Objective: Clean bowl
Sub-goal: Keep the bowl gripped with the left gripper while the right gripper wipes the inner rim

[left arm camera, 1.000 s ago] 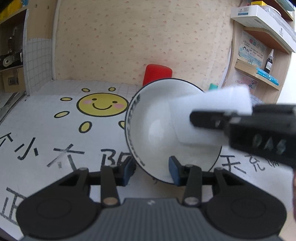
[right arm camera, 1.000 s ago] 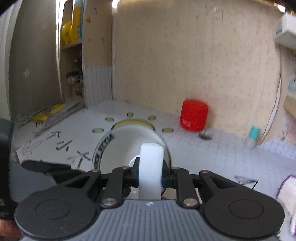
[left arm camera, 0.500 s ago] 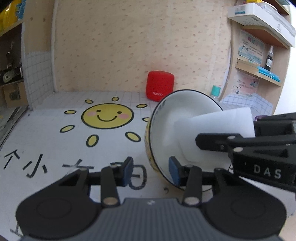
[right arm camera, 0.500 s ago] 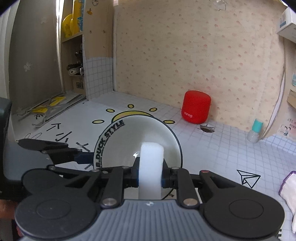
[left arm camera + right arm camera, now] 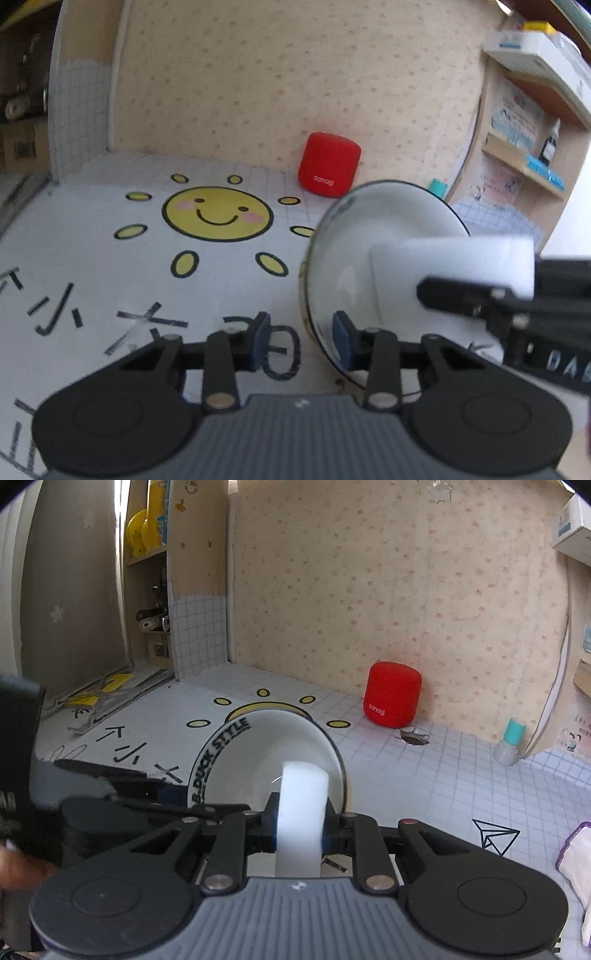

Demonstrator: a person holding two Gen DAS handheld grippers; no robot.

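Your right gripper [image 5: 298,840] is clenching a white sponge [image 5: 303,814], its long axis pointing straight ahead into the bowl [image 5: 269,760]. The bowl is standing tilted on its rim on the white mat [image 5: 110,280], its hollow facing your right hand. Your left gripper [image 5: 301,341] is closing, the bowl's near rim lying between its blue pads, not yet visibly pinched. You are reaching with the sponge from the right; the bowl's inside is lying just beyond its tip.
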